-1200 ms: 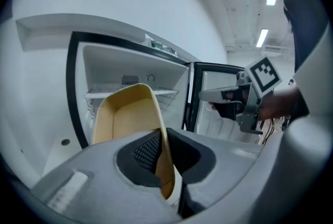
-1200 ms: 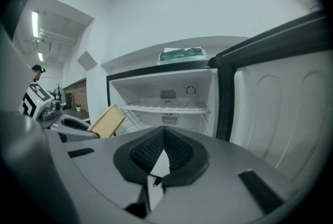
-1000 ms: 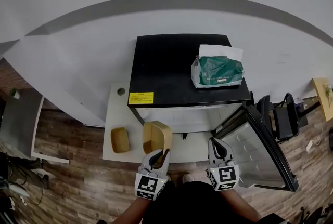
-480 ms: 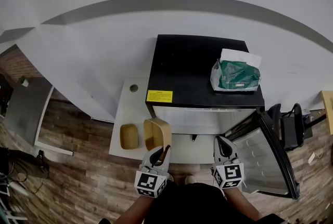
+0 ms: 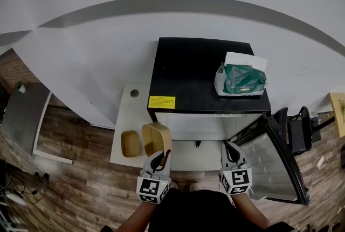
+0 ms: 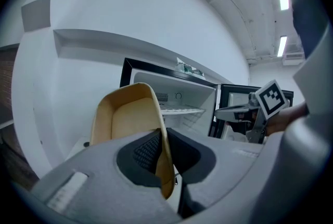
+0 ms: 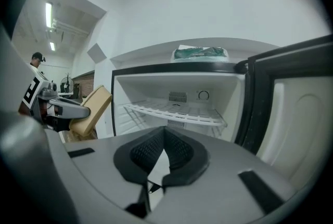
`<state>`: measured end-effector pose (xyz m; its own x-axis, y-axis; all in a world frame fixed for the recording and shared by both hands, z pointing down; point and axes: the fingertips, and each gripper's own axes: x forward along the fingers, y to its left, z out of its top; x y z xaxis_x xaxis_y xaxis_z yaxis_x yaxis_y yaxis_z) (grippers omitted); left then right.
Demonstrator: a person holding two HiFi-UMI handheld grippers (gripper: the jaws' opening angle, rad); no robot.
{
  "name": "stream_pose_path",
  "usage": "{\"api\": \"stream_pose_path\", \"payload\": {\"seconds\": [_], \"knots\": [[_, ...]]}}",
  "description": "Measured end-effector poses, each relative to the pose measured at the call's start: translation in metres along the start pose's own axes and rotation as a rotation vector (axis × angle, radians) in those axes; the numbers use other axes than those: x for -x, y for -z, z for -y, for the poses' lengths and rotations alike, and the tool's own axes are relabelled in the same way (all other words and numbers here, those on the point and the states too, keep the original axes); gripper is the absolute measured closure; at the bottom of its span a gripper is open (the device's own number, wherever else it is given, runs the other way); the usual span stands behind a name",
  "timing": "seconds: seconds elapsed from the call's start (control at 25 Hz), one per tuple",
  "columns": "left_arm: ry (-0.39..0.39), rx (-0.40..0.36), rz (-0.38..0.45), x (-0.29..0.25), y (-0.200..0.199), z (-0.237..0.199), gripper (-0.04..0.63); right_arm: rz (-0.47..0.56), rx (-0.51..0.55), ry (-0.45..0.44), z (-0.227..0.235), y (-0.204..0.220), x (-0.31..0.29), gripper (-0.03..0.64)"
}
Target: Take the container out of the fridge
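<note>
Left gripper [image 5: 160, 157] pinches the tan container [image 5: 153, 139]; fridge [image 5: 183, 69] stands open nearby.

Tan container [image 5: 156, 139] hanging tipped on edge just outside fridge [image 5: 205, 72], hollow side facing left, rim being pinched by left gripper [image 6: 160, 150]. Black fridge standing with door [image 5: 272, 161] hanging open at right, white inside showing.
</note>
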<state>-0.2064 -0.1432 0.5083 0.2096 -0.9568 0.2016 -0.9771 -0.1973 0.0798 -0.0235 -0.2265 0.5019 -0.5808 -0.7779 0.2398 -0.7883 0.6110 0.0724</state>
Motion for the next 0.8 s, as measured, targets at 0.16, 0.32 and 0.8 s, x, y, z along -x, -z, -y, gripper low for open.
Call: {"api": "stream_pose_path", "payload": {"seconds": [0.16, 0.32, 0.8], "knots": [[0.000, 0.001, -0.007, -0.004, 0.002, 0.001, 0.560, 0.013, 0.005, 0.020, 0.009, -0.006, -0.001, 0.618], [-0.002, -0.002, -0.008, -0.005, 0.002, 0.001, 0.560, 0.019, 0.007, 0.020, 0.011, -0.008, -0.002, 0.618], [0.018, -0.036, -0.023, -0.008, 0.005, 0.011, 0.560, 0.034, 0.005, 0.009, 0.013, -0.011, 0.000, 0.618]]}}
